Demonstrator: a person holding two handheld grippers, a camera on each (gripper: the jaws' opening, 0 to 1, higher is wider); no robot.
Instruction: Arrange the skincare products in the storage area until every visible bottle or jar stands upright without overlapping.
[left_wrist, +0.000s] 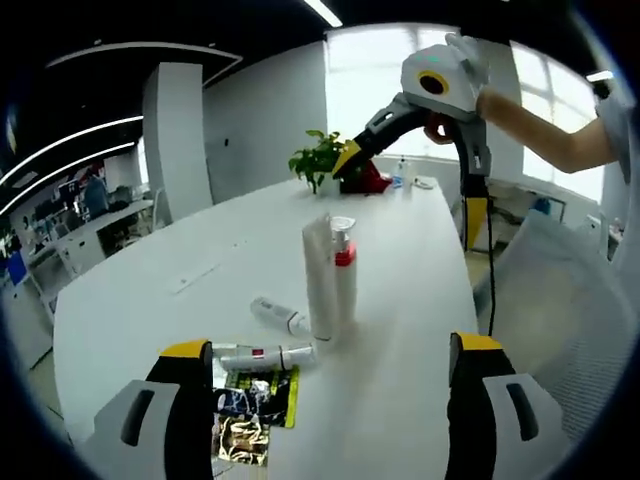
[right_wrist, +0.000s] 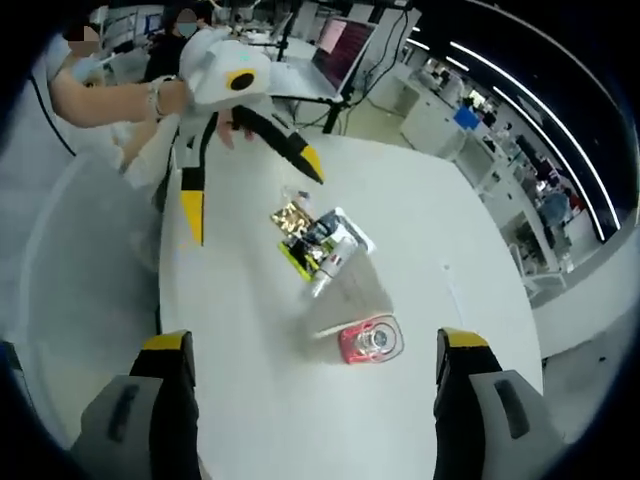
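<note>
Where the left gripper (left_wrist: 335, 375) looks along the white table (left_wrist: 130, 300), its two yellow-tipped jaws stand wide apart with nothing between them, and just past the left jaw lies a flat sachet (left_wrist: 250, 405) printed in black, gold and green-yellow, its near part hidden behind that jaw. Touching the sachet's far edge, a small white tube with a red mark (left_wrist: 265, 357) lies on its side, and a little beyond that another small white tube (left_wrist: 278, 315) lies tilted on the tabletop. Just right of that second tube a tall white tube (left_wrist: 320, 280) stands upright, and pressed against its right side stands a clear pump bottle with a red collar (left_wrist: 344, 270), the two touching or overlapping; which, I cannot tell. Far beyond the bottle, a potted green plant in a red pot (left_wrist: 325, 160) sits near the table's far edge, and the right gripper (left_wrist: 415, 160) hangs above that end, jaws spread and empty, held by a person's hand (left_wrist: 465, 75). In the right gripper view, that gripper's own jaws rise parted at the bottom with nothing held; the pump bottle (right_wrist: 370, 340) shows from above as a red-rimmed round top, the sachet (right_wrist: 300, 235) and a lying tube (right_wrist: 335, 262) lie beyond it, and farthest off the left gripper (right_wrist: 250, 175) hovers with jaws apart.
</note>
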